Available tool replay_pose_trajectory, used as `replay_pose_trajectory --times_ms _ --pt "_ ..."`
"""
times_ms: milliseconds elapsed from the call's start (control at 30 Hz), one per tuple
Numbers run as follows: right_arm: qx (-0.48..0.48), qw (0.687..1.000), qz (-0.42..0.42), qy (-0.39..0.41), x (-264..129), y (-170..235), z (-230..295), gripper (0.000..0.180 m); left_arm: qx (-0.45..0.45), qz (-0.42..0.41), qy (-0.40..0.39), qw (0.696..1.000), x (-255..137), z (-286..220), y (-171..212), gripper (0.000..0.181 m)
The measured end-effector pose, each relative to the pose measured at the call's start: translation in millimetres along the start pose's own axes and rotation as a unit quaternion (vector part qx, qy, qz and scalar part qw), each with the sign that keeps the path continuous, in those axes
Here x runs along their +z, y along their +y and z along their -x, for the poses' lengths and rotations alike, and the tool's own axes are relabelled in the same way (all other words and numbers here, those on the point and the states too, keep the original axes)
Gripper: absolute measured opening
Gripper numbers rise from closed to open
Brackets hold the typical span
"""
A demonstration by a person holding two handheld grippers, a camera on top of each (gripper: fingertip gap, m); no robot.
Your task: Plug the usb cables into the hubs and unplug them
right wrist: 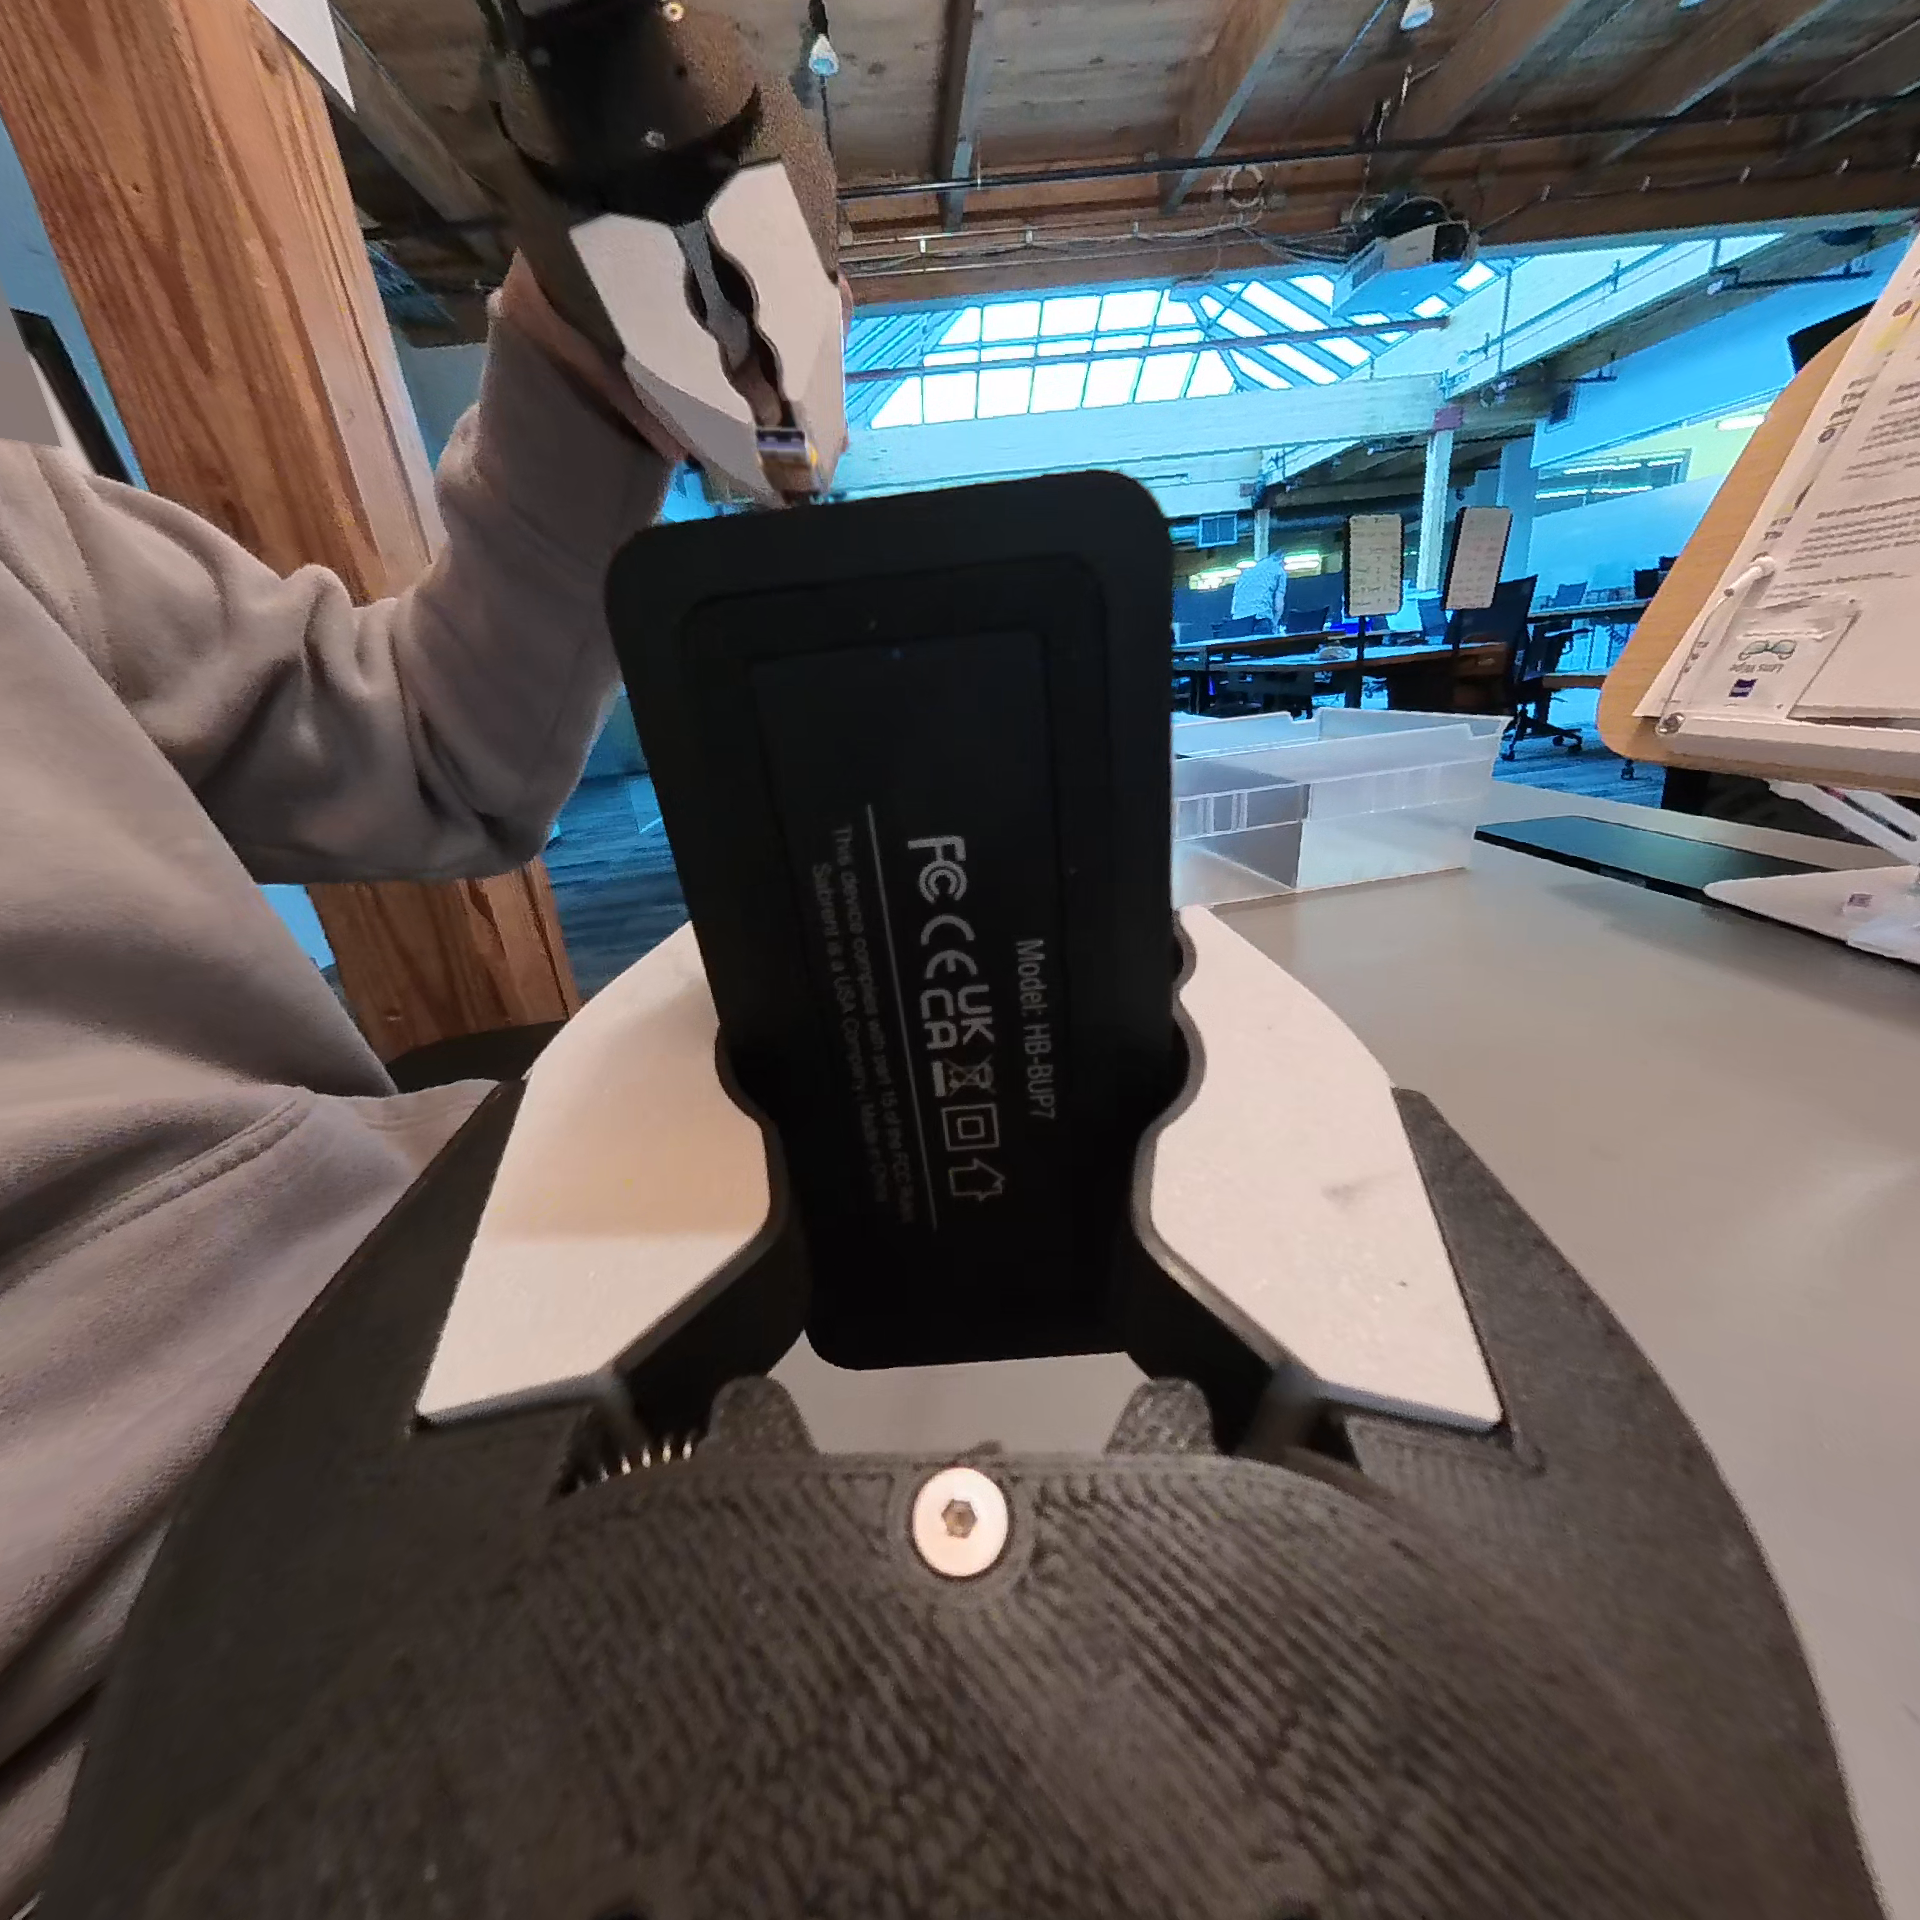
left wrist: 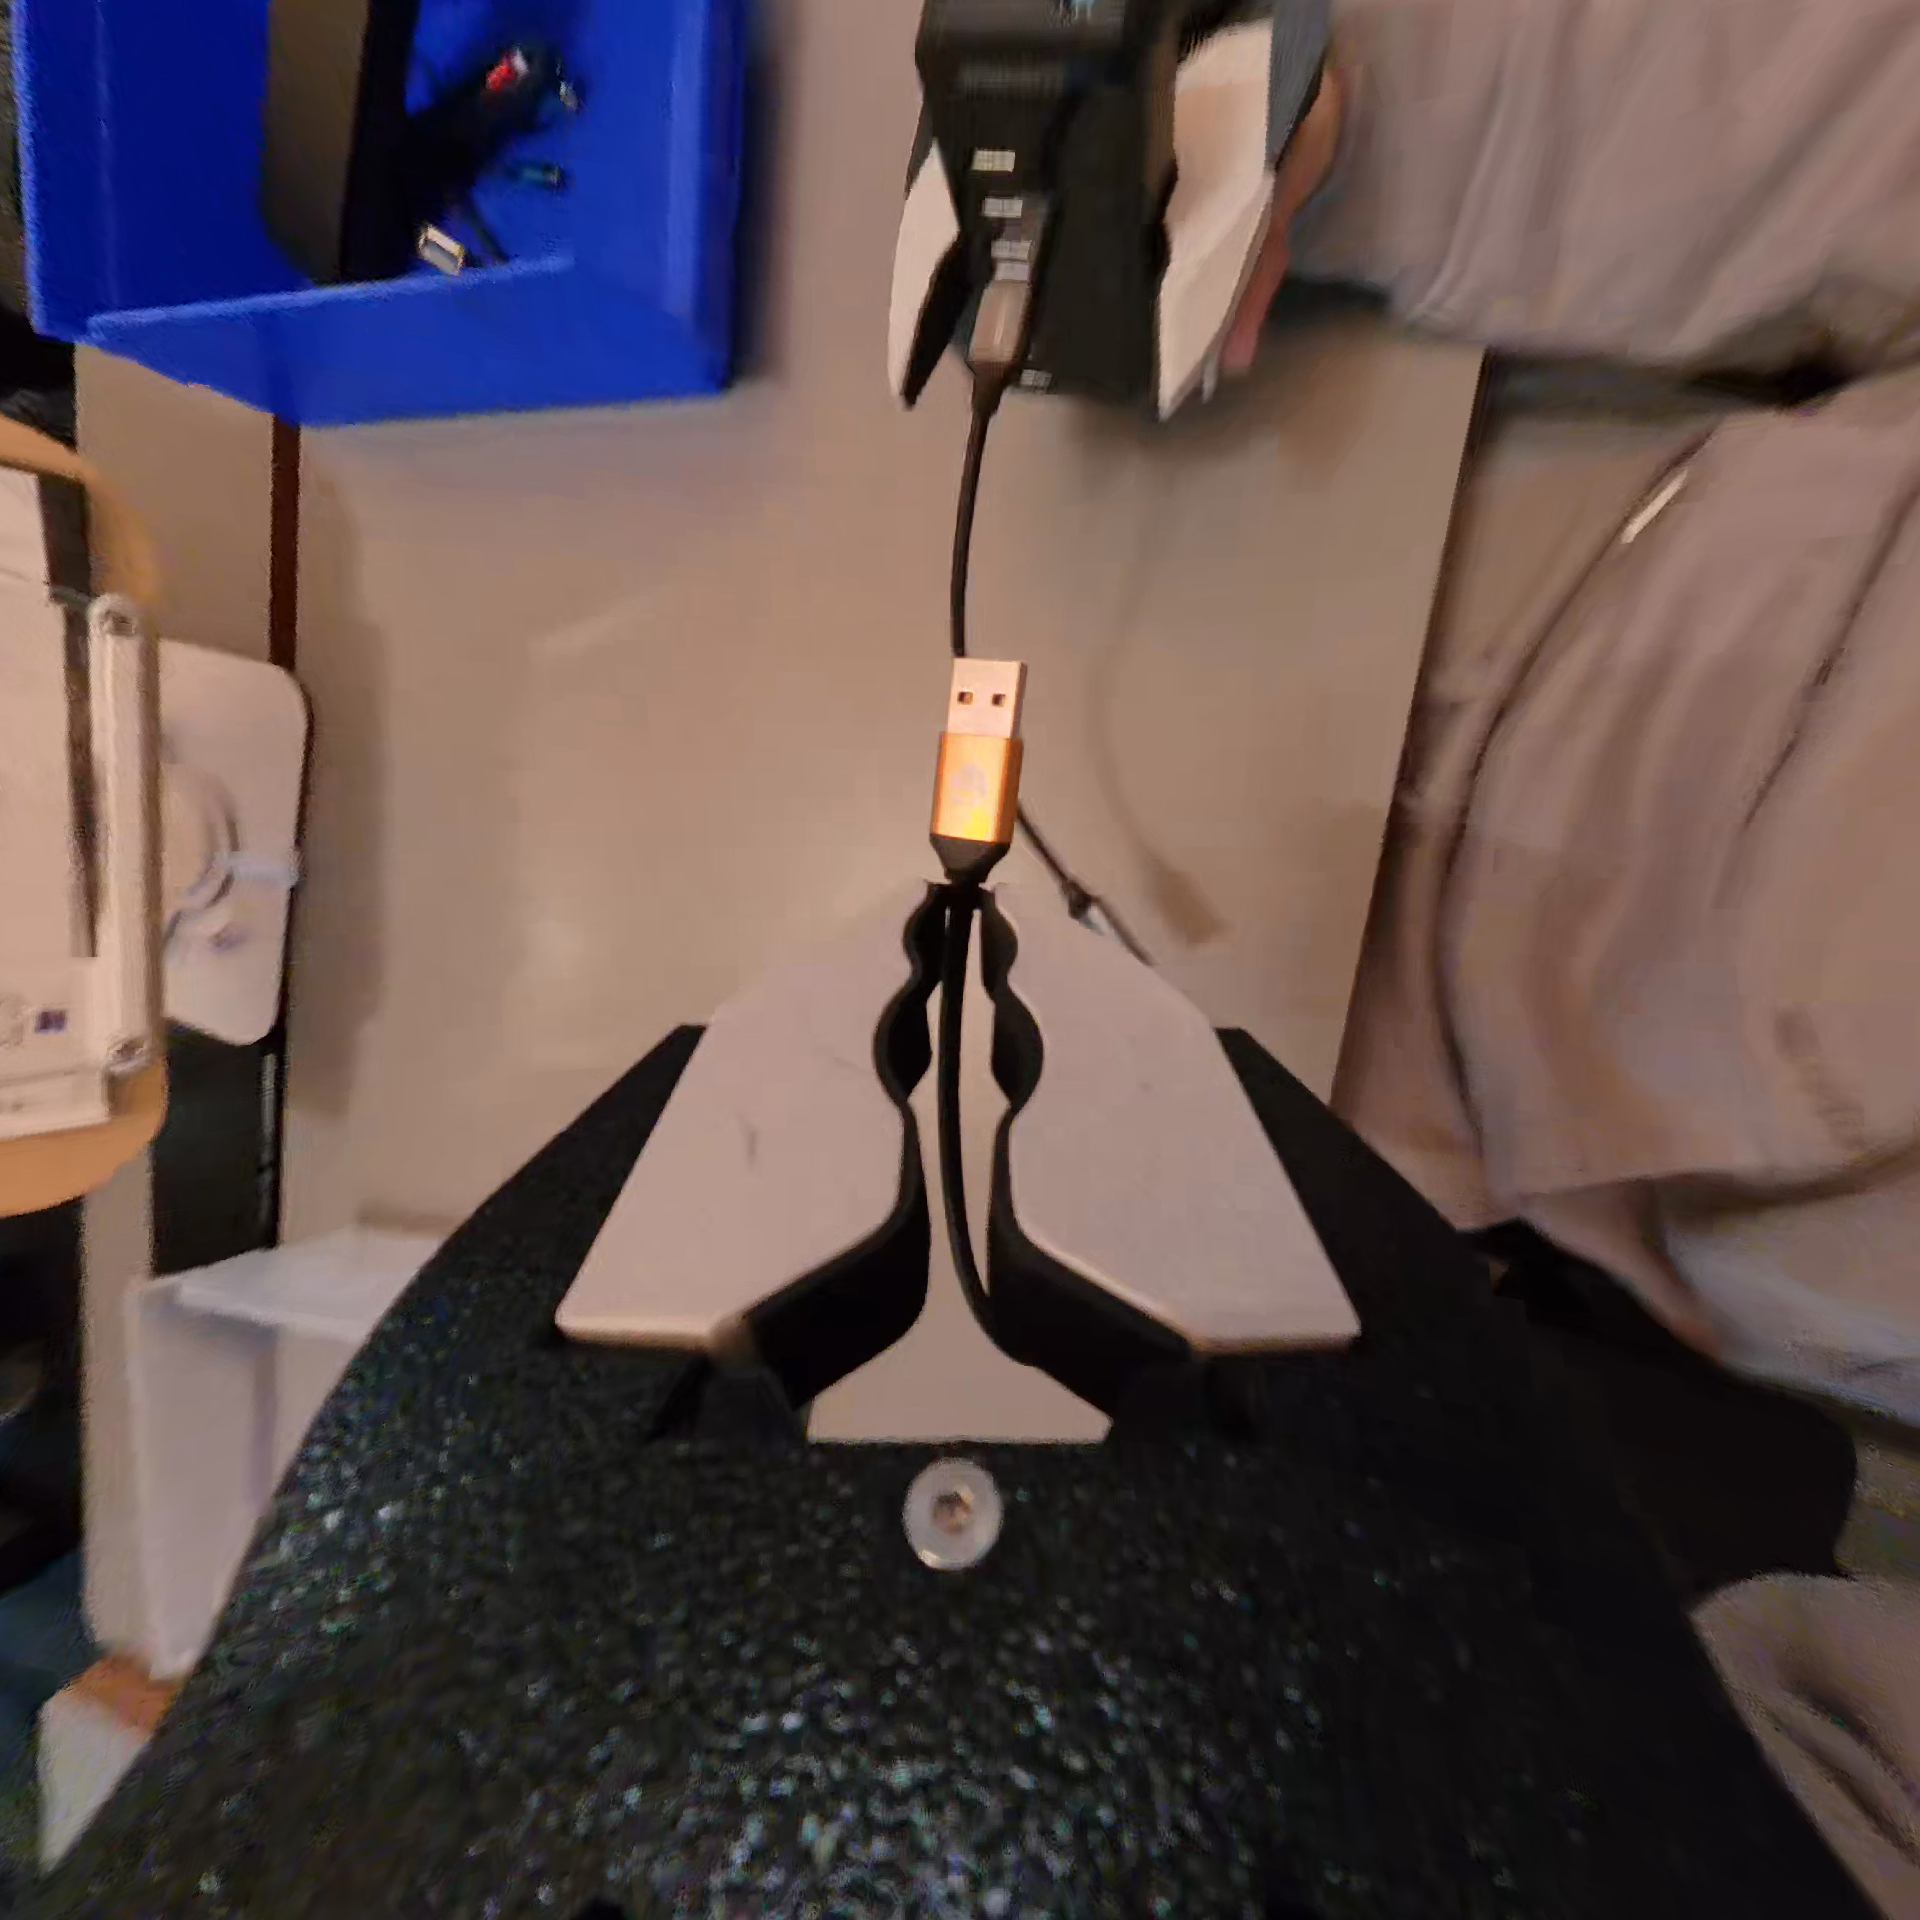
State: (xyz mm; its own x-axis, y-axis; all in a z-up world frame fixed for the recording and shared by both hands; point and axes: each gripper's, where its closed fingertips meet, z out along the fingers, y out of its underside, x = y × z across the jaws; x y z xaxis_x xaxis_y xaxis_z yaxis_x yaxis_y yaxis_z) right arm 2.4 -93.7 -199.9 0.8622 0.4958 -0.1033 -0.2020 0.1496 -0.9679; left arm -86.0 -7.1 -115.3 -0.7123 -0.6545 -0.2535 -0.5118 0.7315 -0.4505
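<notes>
My left gripper (left wrist: 961,894) is shut on a black USB cable just behind its orange-sleeved plug (left wrist: 979,764). The silver plug end points at the black hub (left wrist: 1049,197) ahead, with a clear gap between them. Another grey plug (left wrist: 997,322) with a black cable sits in the hub's port row. My right gripper (right wrist: 951,997) is shut on the black hub (right wrist: 914,831), held upright with its labelled underside facing the camera. In the right wrist view the left gripper (right wrist: 779,442) hovers at the hub's top edge with the plug (right wrist: 781,445) at its tip.
A blue bin (left wrist: 416,312) with cables lies at the upper left on the grey table (left wrist: 623,623). A clear plastic tray (right wrist: 1340,800) and a document stand (right wrist: 1766,582) are to the right. A person's grey sleeve (right wrist: 312,675) fills the left.
</notes>
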Motion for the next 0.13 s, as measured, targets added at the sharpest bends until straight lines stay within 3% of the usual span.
replay_pose_trajectory --times_ms 33,133 --pt "0.0 1.0 0.0 -0.001 0.4 0.0 0.2 0.073 -0.007 -0.004 0.006 1.0 7.6 -2.5 -6.1 0.006" --pt "-0.001 1.0 0.0 -0.008 1.5 0.4 3.0 0.073 -0.006 -0.006 0.005 1.0 41.9 -3.9 -22.6 0.006"
